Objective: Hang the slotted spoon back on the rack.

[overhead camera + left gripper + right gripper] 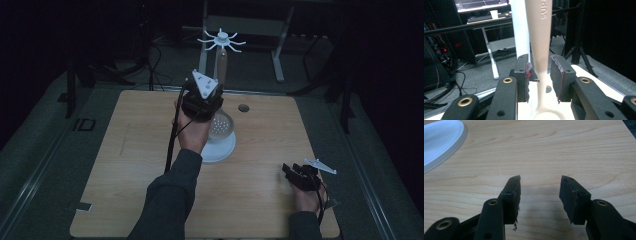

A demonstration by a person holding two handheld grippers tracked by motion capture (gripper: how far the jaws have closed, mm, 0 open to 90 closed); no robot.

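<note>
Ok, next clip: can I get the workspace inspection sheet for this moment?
Surface: wooden table, light grain.
Job's things: white hook stand on a round base; slotted spoon upright beside the stand's pole.
Clutter: round hole in the table; tape scrap at the near left edge.
Grippers: left gripper open, spoon handle between the fingers; right gripper open, nothing between, low over the table.
Cables: black cable hangs from the left gripper; floor cables behind.
Surroundings: dark room; desk with monitor and cup.
</note>
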